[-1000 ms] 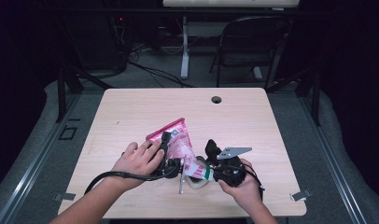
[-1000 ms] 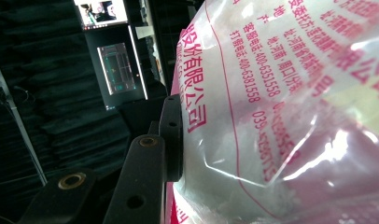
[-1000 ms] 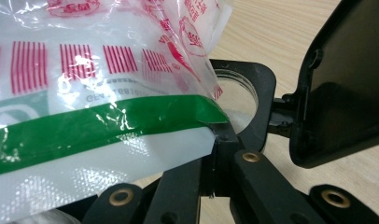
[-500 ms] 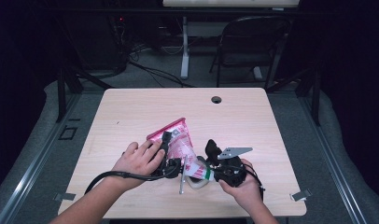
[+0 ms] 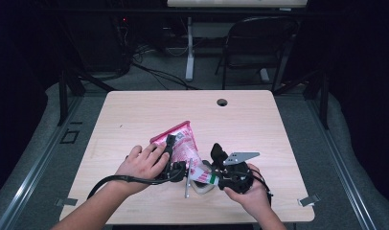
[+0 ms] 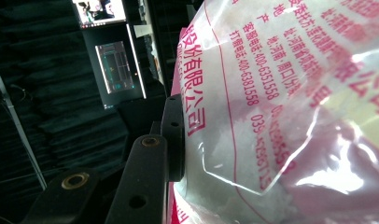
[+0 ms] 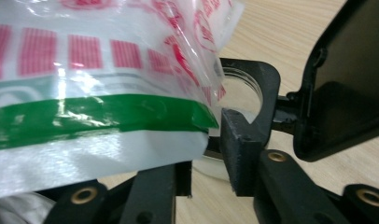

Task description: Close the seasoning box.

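The pink-and-white printed plastic bag [image 5: 183, 143] lies tilted near the front middle of the wooden table [image 5: 259, 120], its lower, green-striped end over a small clear glass jar [image 7: 239, 88]. The left gripper [image 5: 171, 155] grasps the bag's side: in the left gripper view a black pad presses into the film, which holds white grains. The right gripper [image 5: 216, 165] sits at the bag's lower end; its jaws have just been opening, the bag's edge lies loose between them, and the pads stand apart.
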`<action>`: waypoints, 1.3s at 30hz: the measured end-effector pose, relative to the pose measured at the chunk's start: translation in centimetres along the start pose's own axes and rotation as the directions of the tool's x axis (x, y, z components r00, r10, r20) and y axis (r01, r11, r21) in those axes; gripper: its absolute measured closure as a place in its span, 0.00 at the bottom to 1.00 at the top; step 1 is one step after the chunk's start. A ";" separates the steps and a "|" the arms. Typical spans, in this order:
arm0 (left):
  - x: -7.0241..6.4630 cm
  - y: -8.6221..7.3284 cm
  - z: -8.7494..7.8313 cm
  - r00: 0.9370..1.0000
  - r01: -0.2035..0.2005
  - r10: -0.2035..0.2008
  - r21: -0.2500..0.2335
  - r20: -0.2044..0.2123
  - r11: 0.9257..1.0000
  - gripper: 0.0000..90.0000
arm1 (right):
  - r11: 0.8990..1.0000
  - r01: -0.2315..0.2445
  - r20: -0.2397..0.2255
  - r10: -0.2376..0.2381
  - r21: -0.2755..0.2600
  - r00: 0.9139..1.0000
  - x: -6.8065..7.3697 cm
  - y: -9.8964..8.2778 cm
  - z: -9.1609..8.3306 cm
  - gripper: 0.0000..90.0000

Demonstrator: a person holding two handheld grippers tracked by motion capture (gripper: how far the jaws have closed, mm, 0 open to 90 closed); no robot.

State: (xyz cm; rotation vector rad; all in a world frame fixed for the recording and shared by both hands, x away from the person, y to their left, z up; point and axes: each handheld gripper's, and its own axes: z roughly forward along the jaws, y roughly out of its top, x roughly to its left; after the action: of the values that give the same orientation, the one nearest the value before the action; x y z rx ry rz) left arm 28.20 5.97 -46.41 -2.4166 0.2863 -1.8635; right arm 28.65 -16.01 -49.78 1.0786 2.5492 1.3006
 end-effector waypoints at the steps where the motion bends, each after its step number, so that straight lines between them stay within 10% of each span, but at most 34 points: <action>1: 0.0 0.0 0.0 1.000 0.000 0.000 0.000 0.001 1.000 0.80 | 1.000 0.011 0.004 -0.011 -0.002 1.000 0.2 0.0 0.0 0.77; 21: 0.0 0.4 0.0 1.000 0.009 -0.009 -0.006 -0.006 1.000 0.80 | 0.999 0.016 -0.057 -0.019 -0.045 0.998 0.5 0.2 -0.1 1.00; 39: 0.2 0.5 -0.1 1.000 0.007 -0.008 -0.018 -0.019 1.000 0.81 | 0.999 0.044 -0.054 -0.044 -0.001 0.998 0.6 0.3 0.3 1.00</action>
State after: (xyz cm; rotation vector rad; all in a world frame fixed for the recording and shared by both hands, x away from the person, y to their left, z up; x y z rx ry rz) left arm 28.07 5.47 -46.24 -2.4153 0.2966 -1.8965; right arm 28.47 -15.31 -49.67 0.9941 2.5966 1.3365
